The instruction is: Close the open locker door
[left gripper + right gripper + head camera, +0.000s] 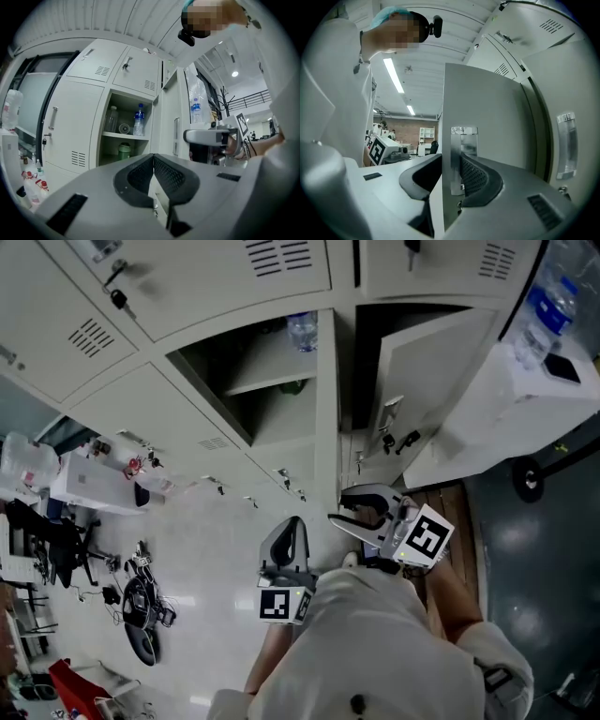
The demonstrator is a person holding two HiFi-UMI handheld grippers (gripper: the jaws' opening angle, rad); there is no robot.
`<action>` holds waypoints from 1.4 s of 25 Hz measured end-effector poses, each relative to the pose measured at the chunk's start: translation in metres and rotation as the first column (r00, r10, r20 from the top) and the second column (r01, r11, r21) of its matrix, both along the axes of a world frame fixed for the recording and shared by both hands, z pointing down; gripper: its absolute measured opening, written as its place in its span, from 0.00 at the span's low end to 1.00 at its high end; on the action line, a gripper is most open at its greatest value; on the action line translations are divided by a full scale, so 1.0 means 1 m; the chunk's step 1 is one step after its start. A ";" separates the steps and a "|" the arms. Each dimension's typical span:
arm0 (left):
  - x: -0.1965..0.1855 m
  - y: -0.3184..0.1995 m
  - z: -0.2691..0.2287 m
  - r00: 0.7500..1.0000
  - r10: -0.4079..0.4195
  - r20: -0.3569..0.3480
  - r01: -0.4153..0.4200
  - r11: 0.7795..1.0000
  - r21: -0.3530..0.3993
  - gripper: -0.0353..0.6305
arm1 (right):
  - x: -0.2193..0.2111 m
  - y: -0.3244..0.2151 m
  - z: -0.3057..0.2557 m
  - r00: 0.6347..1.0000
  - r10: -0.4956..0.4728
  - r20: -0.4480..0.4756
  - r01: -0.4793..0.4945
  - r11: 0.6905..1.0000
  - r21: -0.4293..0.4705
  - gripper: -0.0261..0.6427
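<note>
A person in a white coat (375, 643) faces a bank of pale grey metal lockers (234, 277), holding a gripper in each hand.

The left gripper (153, 161) is grey with black ribbed pads. Its jaws are pressed together with nothing between them, and it hangs in free air, pointing at the lockers.

Just beside it, the right gripper (451, 174) is clamped on the free edge of the open pale grey locker door (487, 117). The thin panel stands upright between the pads. A small shiny metal latch plate (464, 140) on that edge lies against the right-hand pad. The door stands swung well out from its dark compartment (366, 352).

In the head view, a second compartment stands open to the left. Its shelf (125, 136) carries a clear plastic bottle with a blue label (138, 120), and a green lidded container (124, 151) sits below the shelf.

Farther left on the pale floor lies a tangle of black cables and gear (141, 610).
</note>
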State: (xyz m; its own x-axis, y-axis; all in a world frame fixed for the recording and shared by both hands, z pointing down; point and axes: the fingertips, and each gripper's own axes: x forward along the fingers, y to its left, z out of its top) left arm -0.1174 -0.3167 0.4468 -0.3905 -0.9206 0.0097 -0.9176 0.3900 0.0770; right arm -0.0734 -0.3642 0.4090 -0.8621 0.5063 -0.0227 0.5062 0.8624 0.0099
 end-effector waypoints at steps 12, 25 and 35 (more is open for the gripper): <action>-0.038 0.035 0.004 0.995 -0.095 -0.008 0.095 0.995 0.002 0.06 | -0.059 0.037 -0.002 0.999 -0.034 -0.005 0.034 0.999 -0.007 0.22; -0.095 0.040 0.001 0.997 -0.076 -0.028 0.077 0.997 0.017 0.06 | -0.128 0.054 -0.001 0.999 0.040 -0.031 -0.039 0.999 0.027 0.23; -0.149 0.035 -0.002 0.999 -0.046 -0.030 0.047 0.998 0.030 0.06 | -0.179 0.054 -0.002 0.984 0.174 -0.047 -0.174 0.985 0.008 0.23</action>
